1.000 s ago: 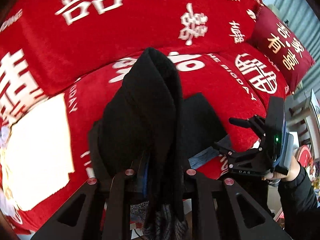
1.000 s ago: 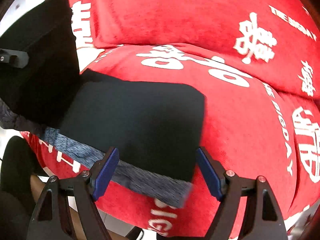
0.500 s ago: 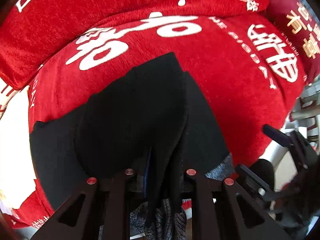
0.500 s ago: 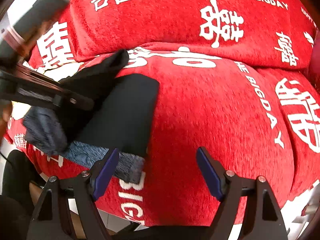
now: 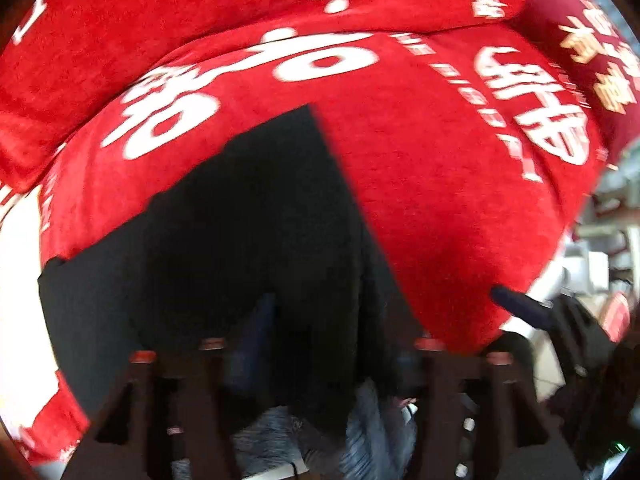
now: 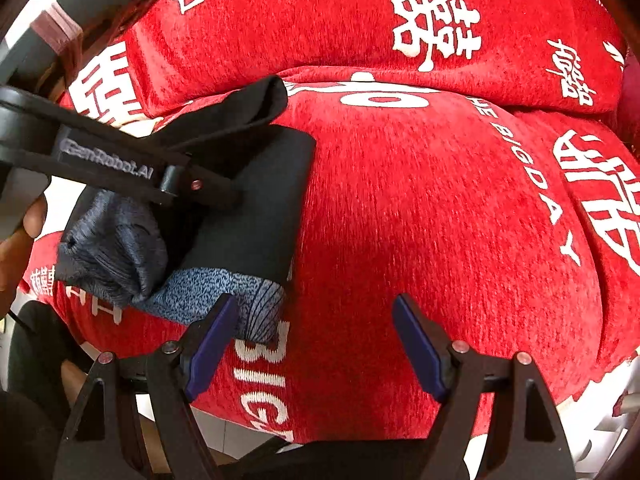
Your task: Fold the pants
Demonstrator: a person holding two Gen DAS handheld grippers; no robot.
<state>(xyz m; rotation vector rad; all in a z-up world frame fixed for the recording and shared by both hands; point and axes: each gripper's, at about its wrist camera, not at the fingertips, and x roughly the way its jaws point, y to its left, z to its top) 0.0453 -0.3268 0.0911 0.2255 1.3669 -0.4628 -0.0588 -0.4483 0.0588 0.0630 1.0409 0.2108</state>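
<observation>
The black pants [image 5: 256, 216] lie folded on the red sofa seat; the grey-blue waistband [image 6: 208, 292] hangs at the front edge. In the right wrist view the pants [image 6: 264, 208] sit at the left, with a bunched upper layer. My left gripper [image 5: 320, 344] is over the near end of the pants, its fingers [image 6: 208, 192] spread with cloth between them; the blurred frame hides whether they still pinch it. My right gripper [image 6: 316, 336] is open and empty, just right of the waistband, above the seat's front edge.
The red sofa cover [image 6: 440, 208] with white lettering spans seat and backrest. A dark red cushion [image 5: 592, 56] lies at the far right. A white patch [image 5: 16, 264] shows at the left. Floor and clutter lie past the sofa's right end [image 5: 600, 280].
My left gripper lowered the lifted pants fold onto the seat and its fingers spread apart. My right gripper moved right, off the pants, staying open.
</observation>
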